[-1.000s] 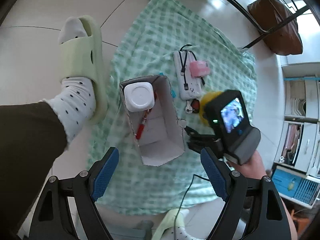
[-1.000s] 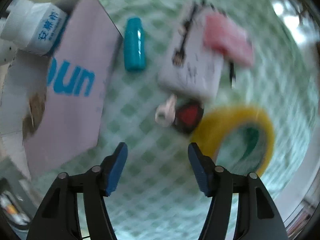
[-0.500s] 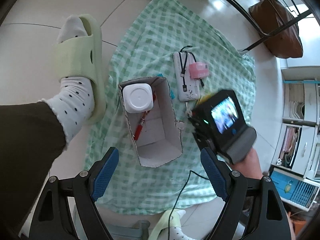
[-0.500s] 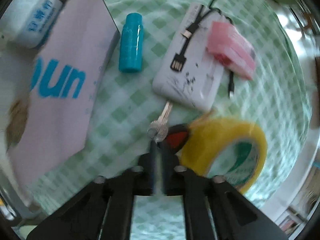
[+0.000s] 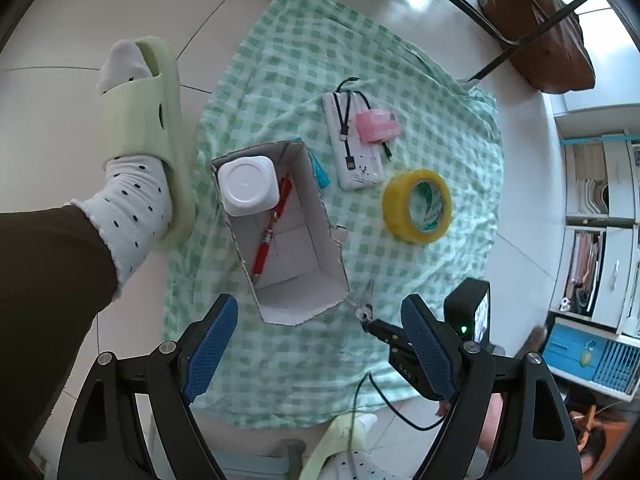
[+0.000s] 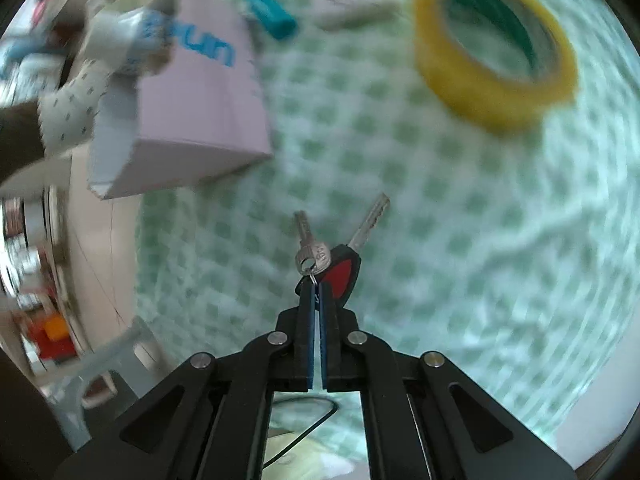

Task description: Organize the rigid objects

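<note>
My right gripper (image 6: 319, 286) is shut on a bunch of keys (image 6: 332, 254) with a red and black fob, lifted off the green checked cloth (image 6: 440, 208). In the left wrist view the keys (image 5: 366, 308) hang just off the near right corner of the open cardboard box (image 5: 320, 208). That box holds a white bottle (image 5: 248, 184) and a red pen (image 5: 272, 228). My left gripper (image 5: 316, 340) hovers open above the box's near end. A yellow tape roll (image 5: 418, 206), a white power bank (image 5: 354, 148) with a pink item (image 5: 378, 126) on it and a teal tube (image 5: 320, 170) lie on the cloth.
A person's socked foot in a pale green slipper (image 5: 140, 132) stands left of the box. A black chair frame (image 5: 480, 12) and a brown bag (image 5: 548, 40) are at the back right. White shelving (image 5: 600, 220) lines the right side. A second slippered foot (image 5: 344, 448) is near the bottom edge.
My right gripper shut on the keys beside the tape roll, then lifted them and swung towards the near right corner of the box. The left gripper stayed put.
</note>
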`<state>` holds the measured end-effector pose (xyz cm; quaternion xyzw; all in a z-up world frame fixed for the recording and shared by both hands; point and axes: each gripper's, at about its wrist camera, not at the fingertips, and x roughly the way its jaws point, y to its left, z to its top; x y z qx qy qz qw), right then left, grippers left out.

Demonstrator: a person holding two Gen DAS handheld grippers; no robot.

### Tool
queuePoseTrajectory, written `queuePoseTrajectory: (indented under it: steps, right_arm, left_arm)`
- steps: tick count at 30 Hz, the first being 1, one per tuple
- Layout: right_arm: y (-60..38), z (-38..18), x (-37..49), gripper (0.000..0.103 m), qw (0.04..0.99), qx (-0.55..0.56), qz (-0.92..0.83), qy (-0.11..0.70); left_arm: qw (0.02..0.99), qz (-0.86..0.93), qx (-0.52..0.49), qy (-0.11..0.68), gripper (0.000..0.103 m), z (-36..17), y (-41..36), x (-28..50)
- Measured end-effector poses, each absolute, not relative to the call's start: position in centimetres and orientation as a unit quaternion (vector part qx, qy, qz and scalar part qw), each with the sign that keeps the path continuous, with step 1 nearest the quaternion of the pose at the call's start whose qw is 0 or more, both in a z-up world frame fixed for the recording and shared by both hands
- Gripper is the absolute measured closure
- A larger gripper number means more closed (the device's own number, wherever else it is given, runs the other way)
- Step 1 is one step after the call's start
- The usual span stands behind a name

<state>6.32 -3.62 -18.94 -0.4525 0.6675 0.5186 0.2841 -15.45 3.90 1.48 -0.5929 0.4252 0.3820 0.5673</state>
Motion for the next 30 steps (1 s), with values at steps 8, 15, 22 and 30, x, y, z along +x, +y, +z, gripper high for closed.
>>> queuePoseTrajectory:
  steps: [8,15,22,30]
  right_arm:
    - [-6.0,-19.9,5.6,0.055,0.337,-0.511,0.49,0.621]
    - [-6.7,-22.9,0.4,0.039,0.326,-0.545,0.471,0.612]
    - [-6.6,-22.0,-1.1,0.087,0.315,-0.53,0.481,0.623]
    - [-6.1,-17.5,-0.2,0.101,0.335,-0.446,0.504,0.659]
  left_arm:
    - [0.569,0.367,-0.58,0.453,0.02,0.6,3.5,-14.1]
    - [0.553,0.382,-0.584,0.456,0.02,0.0,3.8,-14.7]
    - [0.55,0.381,-0.582,0.463,0.02,-0.1,3.4,-14.6]
    - [0.56,0.351,-0.59,0.465,0.02,-0.7,3.1,-13.6]
